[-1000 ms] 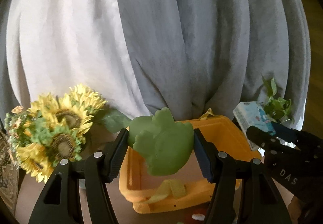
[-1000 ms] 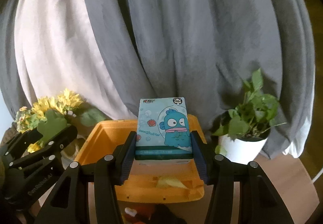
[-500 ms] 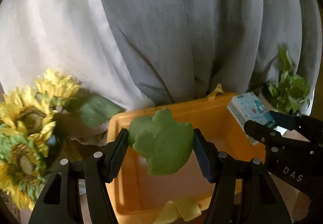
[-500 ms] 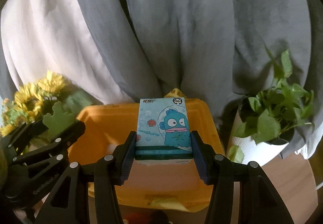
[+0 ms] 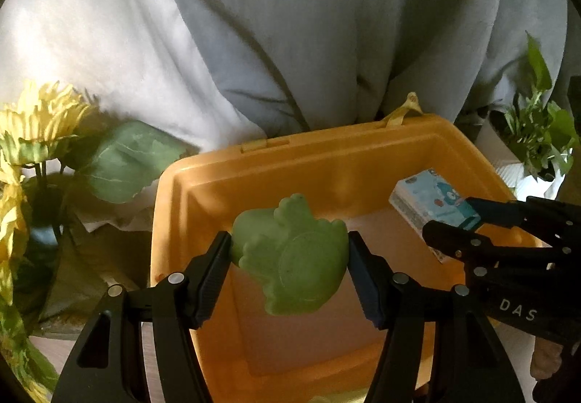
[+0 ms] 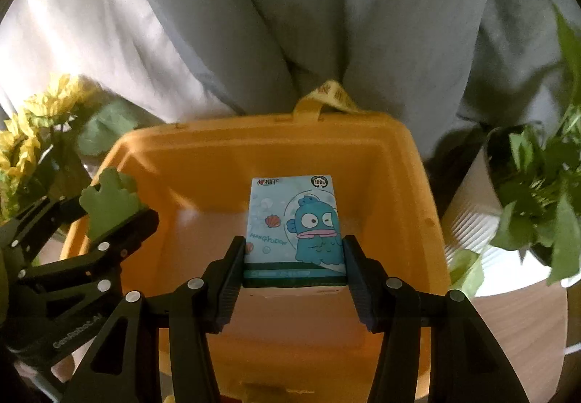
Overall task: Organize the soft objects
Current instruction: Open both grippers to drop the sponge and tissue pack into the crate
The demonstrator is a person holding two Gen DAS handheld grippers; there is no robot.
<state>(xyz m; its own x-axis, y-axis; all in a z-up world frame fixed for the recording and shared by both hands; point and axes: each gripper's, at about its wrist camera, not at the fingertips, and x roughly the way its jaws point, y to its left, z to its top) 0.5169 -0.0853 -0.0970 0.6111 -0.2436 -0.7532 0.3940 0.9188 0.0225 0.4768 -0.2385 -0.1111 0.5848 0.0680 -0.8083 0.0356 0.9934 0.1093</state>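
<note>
A: What is gripped by the left gripper [image 5: 290,257]?

B: A soft green frog toy [image 5: 290,257] is clamped between its jaws. In the left wrist view it is seen at the centre of the frame, held over the open orange bin [image 5: 203,185].

A: And the right gripper [image 6: 293,268]?

B: A light-blue tissue pack [image 6: 293,221], printed with a blue cartoon fish, is pinched at its lower sides between the jaws. It is held upright at mid-frame in the right wrist view, above the inside of the same bin.

A: How are the two placed against each other?

B: They are held side by side over the bin, apart. The pack is seen at the right of the left wrist view, the frog at the left of the right wrist view.

A: What is seen around the bin?

B: Yellow sunflowers [image 5: 32,134] are shown at the left edge, a potted plant [image 6: 526,185] at the right, and grey-white drapery [image 5: 290,21] across the top.
</note>
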